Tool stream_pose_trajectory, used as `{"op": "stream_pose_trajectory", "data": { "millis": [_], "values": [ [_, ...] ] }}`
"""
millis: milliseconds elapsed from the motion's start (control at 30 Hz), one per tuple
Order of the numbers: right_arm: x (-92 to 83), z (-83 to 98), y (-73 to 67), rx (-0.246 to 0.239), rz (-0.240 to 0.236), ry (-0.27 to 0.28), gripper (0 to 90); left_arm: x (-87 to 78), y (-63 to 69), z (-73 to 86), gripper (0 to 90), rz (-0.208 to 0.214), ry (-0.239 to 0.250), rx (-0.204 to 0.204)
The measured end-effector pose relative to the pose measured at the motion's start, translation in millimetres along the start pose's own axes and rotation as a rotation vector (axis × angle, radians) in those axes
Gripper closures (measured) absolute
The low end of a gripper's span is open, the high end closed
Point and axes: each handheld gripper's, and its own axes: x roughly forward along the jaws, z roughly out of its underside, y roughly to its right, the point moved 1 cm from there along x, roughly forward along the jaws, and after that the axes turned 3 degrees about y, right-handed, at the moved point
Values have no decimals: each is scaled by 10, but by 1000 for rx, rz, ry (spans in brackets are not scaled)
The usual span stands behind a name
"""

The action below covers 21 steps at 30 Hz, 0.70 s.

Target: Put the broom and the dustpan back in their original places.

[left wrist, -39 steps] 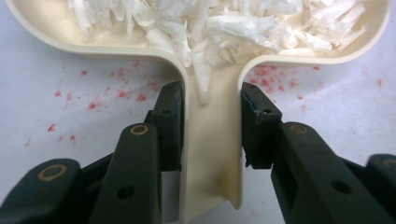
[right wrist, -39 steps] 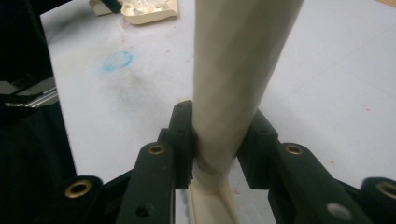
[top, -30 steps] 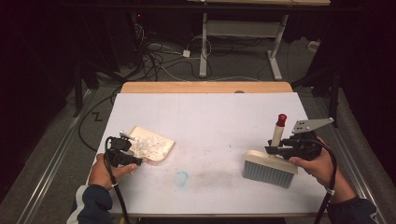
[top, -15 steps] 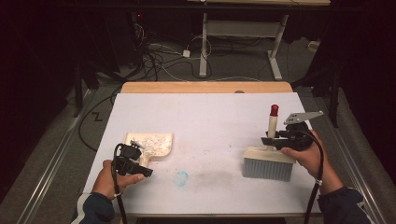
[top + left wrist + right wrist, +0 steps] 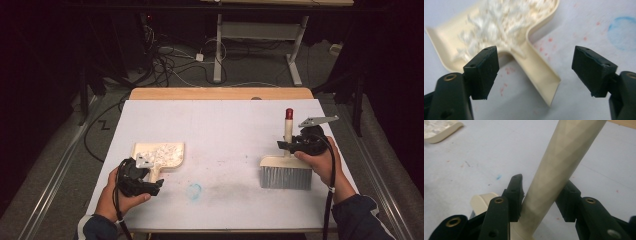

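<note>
high view / dustpan: cream dustpan (image 5: 172, 161) flat on the desk (image 5: 225, 125), left near part, heaped with white scraps (image 5: 161, 151); handle points near
high view / left tongs: left tongs (image 5: 150, 173) at the dustpan handle's end, low over the desk
high view / brush: brush (image 5: 285, 172) stands on its grey bristles at right, cream handle upright with a red tip
high view / right tongs: right tongs (image 5: 290, 146) at the handle's lower part, just above the head
left gripper view / left tongs: left tongs (image 5: 535, 65) spread wide, have just been opening; handle lies between the jaws, neither pad on it
left gripper view / dustpan: dustpan (image 5: 541, 75) is thin stiff plastic, likely light; scraps are loose, so a tilt would spill them
left gripper view / hold: pinch the flat handle across its side walls, keep the pan level
right gripper view / right tongs: right tongs (image 5: 541, 195) pinch the brush (image 5: 564, 162) handle, pads against both sides; jaws have just opened slightly, so the grip looks light
right gripper view / brush: handle smooth, round, tapered; probably slippery and apt to swivel
right gripper view / hold: low near the head, where it is thickest
</note>
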Motion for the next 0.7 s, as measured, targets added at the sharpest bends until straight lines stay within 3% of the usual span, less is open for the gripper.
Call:
{"op": "stream_pose_trajectory", "data": {
  "millis": [100,200,367,533,600,700],
  "values": [
    [57,-9,25,4,17,3,600,1,60,22,202,-16,43,40],
    [115,-19,37,11,41,3,598,14,136,53,200,-53,68,111],
    [240,-23,75,23,72,-7,593,12,221,122,200,-63,135,153],
    [341,-15,97,40,122,-6,574,3,229,170,193,-77,149,163],
    [340,-20,120,51,159,15,533,-15,222,178,193,-72,167,158],
    [292,-45,144,65,171,80,524,-32,227,176,193,-81,187,157]
  ]
}}
